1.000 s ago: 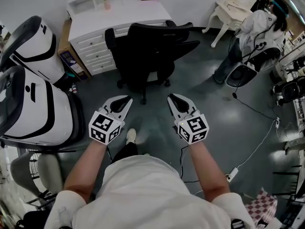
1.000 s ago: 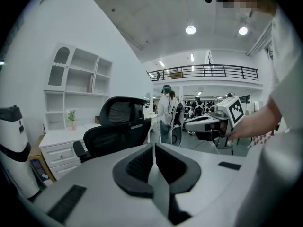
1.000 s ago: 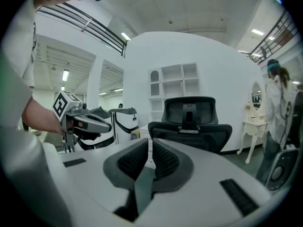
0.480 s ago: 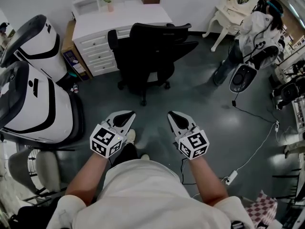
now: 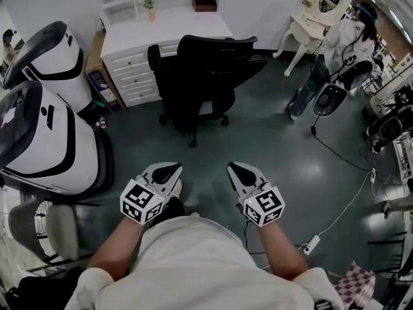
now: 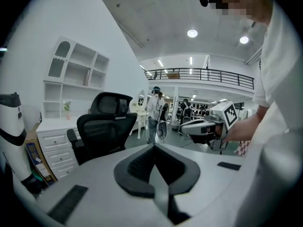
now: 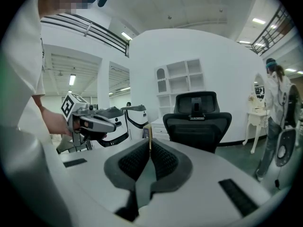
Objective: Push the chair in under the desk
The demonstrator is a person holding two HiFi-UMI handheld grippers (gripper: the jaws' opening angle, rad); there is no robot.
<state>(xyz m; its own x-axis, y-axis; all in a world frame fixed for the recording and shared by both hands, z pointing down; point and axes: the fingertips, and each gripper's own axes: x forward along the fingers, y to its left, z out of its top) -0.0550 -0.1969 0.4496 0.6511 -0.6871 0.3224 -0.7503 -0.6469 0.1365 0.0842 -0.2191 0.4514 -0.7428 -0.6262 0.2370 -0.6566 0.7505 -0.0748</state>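
Both tongs are empty & fully closed: left tongs (image 5: 170, 168) and right tongs (image 5: 239, 169) are held side by side low in front of the person, pads together, nothing between them. The chair (image 5: 197, 82) stands on the floor (image 5: 271, 141) ahead, well apart from both tongs. Its backrest (image 5: 216, 47) faces the person, and it looks turned a bit to the right. It sits just in front of the white surface (image 5: 174, 26), by the gap right of the drawers (image 5: 132, 76), but seems not tucked in yet.

Step in hand, prob.: approach, then push. How to do it well:
- Close the distance first; no contact possible from here.
- Keep tongs shut and use them as blunt pushers, one on each side of the backrest at the same height, so the seat doesn't swivel.
- Square the chair to the gap before pushing.
- Push slow & straight; casters may wander.
- Watch the armrests (image 5: 153, 55) vs. the surface edge & drawers: likely snag point.
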